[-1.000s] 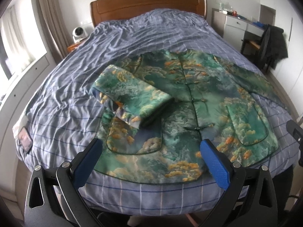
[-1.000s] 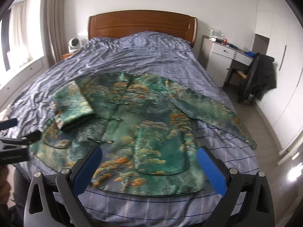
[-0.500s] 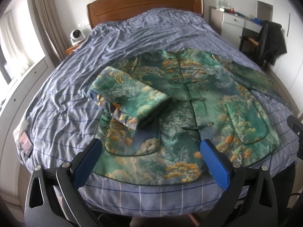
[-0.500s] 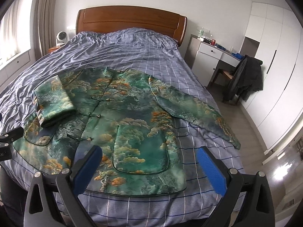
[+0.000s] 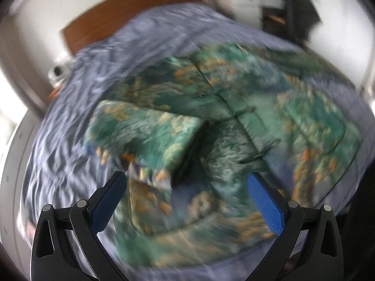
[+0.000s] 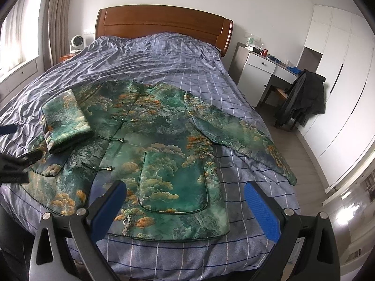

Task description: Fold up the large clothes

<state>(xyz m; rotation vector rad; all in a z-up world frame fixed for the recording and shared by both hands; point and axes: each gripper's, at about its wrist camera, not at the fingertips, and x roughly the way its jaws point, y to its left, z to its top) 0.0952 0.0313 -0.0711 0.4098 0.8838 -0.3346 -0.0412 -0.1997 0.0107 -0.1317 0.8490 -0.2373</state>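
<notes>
Both fingers pairs, left gripper and right gripper, gape wide and empty above the jacket.

Left wrist view is heavily motion-blurred throughout. Right wrist view is sharp, with soft daylight from the window. Fisheye bending and dark vignetting mark both edges.

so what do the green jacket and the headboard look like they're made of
Jacket: woven cloth with a slight satin sheen, probably brocade or printed silk-like fabric; light glints along its folds. Headboard: wood with a glossy reddish-brown varnish, faintly showing grain and reflections.
</notes>
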